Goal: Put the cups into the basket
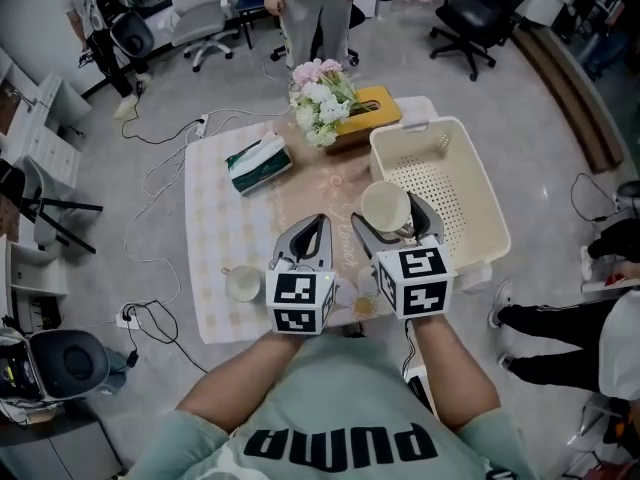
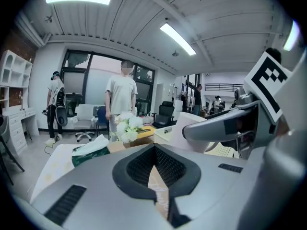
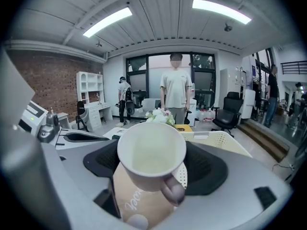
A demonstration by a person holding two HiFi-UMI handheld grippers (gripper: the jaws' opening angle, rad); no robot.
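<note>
Now the right gripper [image 1: 388,214] clamps a white cup [image 3: 151,157] at the cream basket's [image 1: 482,183] near rim; the left gripper [image 1: 321,224], jaws together and empty, hovers near a second cup [image 1: 243,284]

The cup [image 3: 151,159] held by the right gripper [image 1: 385,210] looks like glazed ceramic, off-white and smooth with a soft sheen. A second cup [image 1: 243,283] by the tabletop's near edge has the same finish. The shells of that gripper and of the left gripper [image 1: 320,220] are matt grey plastic, lined with black, finely ribbed, rubbery pads [image 2: 139,169]. The basket [image 1: 480,183] at the tabletop's right edge is cream plastic with a perforated floor. A pale checked cloth [image 1: 215,238] covers the tabletop.
</note>
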